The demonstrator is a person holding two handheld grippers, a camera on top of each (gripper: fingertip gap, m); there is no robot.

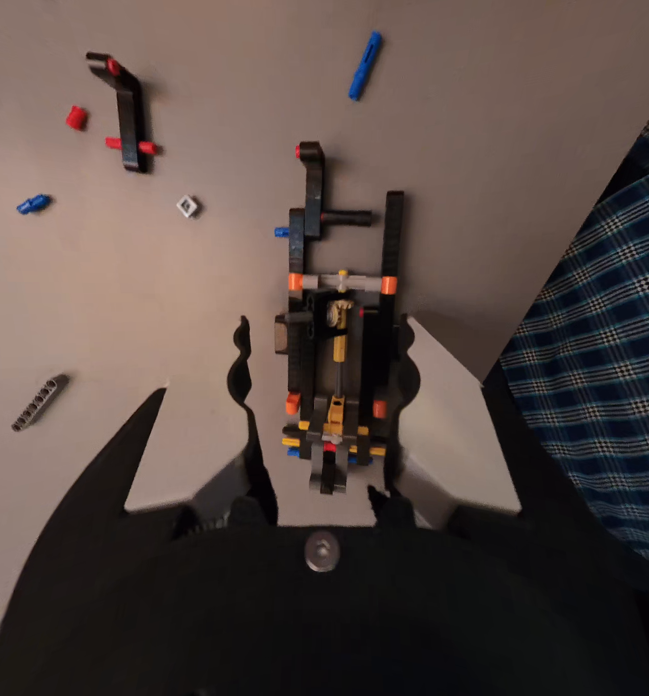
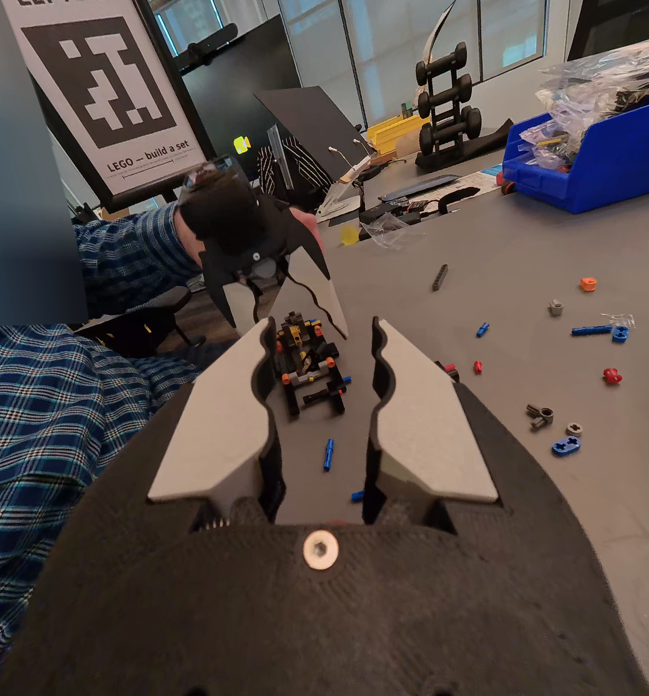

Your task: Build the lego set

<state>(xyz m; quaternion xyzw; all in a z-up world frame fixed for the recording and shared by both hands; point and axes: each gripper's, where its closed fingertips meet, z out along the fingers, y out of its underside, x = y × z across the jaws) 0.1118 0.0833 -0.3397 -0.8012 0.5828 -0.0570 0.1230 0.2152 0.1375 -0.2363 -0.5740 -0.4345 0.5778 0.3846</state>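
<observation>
The partly built lego assembly (image 1: 338, 339), black beams with orange, yellow and grey parts, lies flat on the grey table (image 1: 164, 282). My left gripper (image 1: 323, 320) is open and straddles it from above. Its right finger (image 1: 407, 376) is at the assembly's side and its left finger (image 1: 240, 376) stands a little apart. In the right wrist view the assembly (image 2: 308, 365) lies just beyond my right gripper (image 2: 322, 320), which is open and empty, low over the table. The left gripper (image 2: 247, 248) shows there above the assembly's far end.
Loose parts lie around: a black bent beam with red pins (image 1: 129, 113), a red bush (image 1: 76, 117), blue pins (image 1: 364, 66) (image 2: 328, 454), a grey beam (image 2: 439, 277). More small parts lie scattered at the right (image 2: 579, 376). A blue bin of bags (image 2: 586, 162) stands at the back right. A plaid sleeve (image 2: 70, 395) is at the left. The grippers' ends are close to 15 cm from one another. From the left gripper's tips to the red bush (image 1: 76, 117) is close to 12 cm. The right camera catches it too, in the right wrist view (image 2: 480, 369).
</observation>
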